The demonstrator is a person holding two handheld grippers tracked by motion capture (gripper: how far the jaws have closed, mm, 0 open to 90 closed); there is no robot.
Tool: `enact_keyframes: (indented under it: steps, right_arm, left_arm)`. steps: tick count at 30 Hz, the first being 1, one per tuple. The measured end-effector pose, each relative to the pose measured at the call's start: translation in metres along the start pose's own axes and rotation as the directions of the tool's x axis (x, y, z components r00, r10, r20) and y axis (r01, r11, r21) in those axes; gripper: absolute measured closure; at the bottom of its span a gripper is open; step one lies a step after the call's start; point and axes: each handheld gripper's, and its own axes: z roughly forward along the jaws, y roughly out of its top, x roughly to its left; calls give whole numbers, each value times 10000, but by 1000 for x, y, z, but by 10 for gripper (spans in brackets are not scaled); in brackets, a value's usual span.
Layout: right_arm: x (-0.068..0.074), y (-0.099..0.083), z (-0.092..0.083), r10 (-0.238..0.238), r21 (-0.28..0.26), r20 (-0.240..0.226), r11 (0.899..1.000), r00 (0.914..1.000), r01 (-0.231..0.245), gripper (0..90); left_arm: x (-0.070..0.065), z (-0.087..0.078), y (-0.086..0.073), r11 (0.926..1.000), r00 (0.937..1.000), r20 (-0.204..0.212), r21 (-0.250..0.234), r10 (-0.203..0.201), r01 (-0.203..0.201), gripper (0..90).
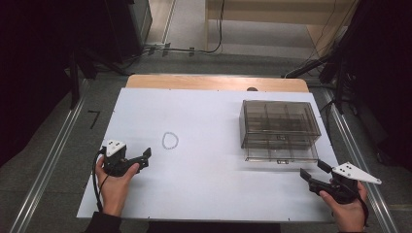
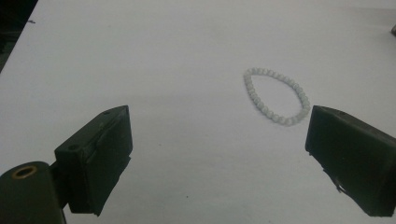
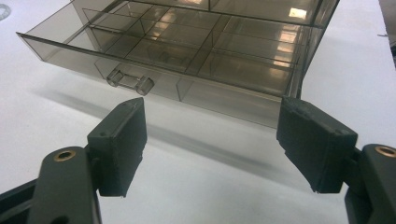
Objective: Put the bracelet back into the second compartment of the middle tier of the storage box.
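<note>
A white bead bracelet [image 1: 170, 141] lies flat on the white table, left of centre; in the left gripper view the bracelet [image 2: 277, 96] sits just ahead of the right-hand jaw. My left gripper [image 1: 144, 156] is open and empty, a short way to the bracelet's near left. A smoky clear drawer box [image 1: 279, 128] stands at the right, its lower drawer [image 3: 159, 51] pulled partly out, showing divided compartments and a small handle [image 3: 130, 82]. My right gripper [image 1: 311, 173] is open, empty, just in front of the drawer's right corner.
The white table top [image 1: 209, 179] ends at a wooden strip [image 1: 216, 81] at the back. Metal rails [image 1: 46, 170] run along the floor on both sides. Dark equipment and cables stand beyond the table.
</note>
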Motion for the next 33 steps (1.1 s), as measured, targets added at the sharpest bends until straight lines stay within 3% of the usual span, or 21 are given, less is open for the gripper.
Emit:
enact_keyframes:
  steps: [18, 33]
  right_arm:
    - [1, 0, 0, -44, -37, -96, 10000, 9999, 43, 227]
    - [2, 0, 1, -69, 35, -128, 10000, 9999, 69, 228]
  left_arm:
    - [-6, 10, 1, 9999, 10000, -57, 170, 19, -18, 92]
    - [-15, 23, 7, 9992, 9995, 16, 240, 312, -312, 98]
